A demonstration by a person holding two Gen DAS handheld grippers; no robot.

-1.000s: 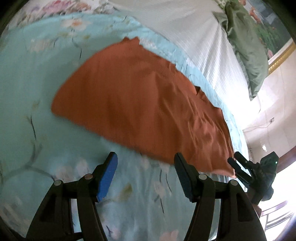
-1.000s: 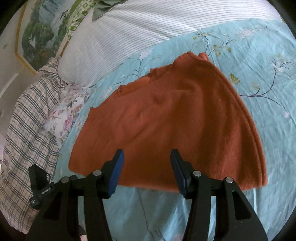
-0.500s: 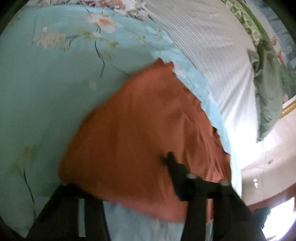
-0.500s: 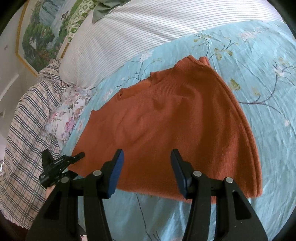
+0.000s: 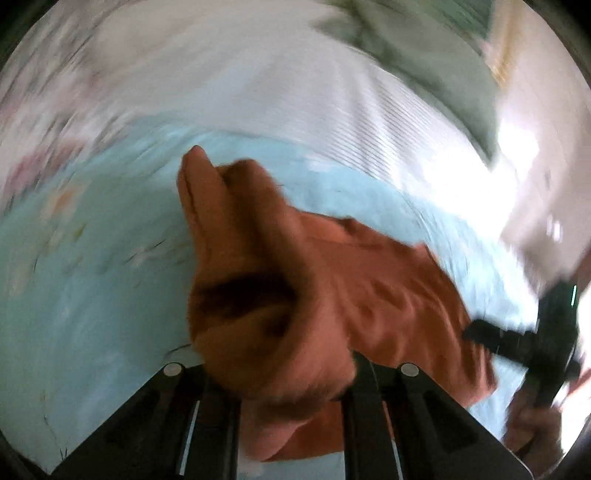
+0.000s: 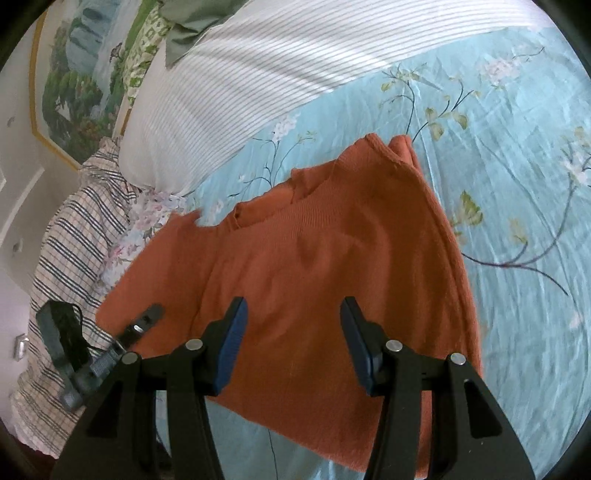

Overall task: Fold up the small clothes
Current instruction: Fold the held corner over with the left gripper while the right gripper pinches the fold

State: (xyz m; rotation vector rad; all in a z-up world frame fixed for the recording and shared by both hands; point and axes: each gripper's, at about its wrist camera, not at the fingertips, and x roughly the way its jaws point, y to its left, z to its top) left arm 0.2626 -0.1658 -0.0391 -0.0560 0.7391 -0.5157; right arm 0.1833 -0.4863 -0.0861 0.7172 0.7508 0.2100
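Orange top [image 6: 332,266] on bedsheet [image 6: 517,155], L claw [image 5: 277,354] gripping

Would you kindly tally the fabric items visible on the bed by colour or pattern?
Orange garment: 1
White striped pillow: 1
Green cloth: 1
Plaid cloth: 1
Blue floral sheet: 1
Total: 5

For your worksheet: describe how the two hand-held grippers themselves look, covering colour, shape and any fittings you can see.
The right gripper has two black angular plastic fingers with blue ribbed pads and round silver screw heads. The left gripper, seen from the right wrist view, is black and grey with a metal fitting. In its own blurred view, black fingers and silver screws show.
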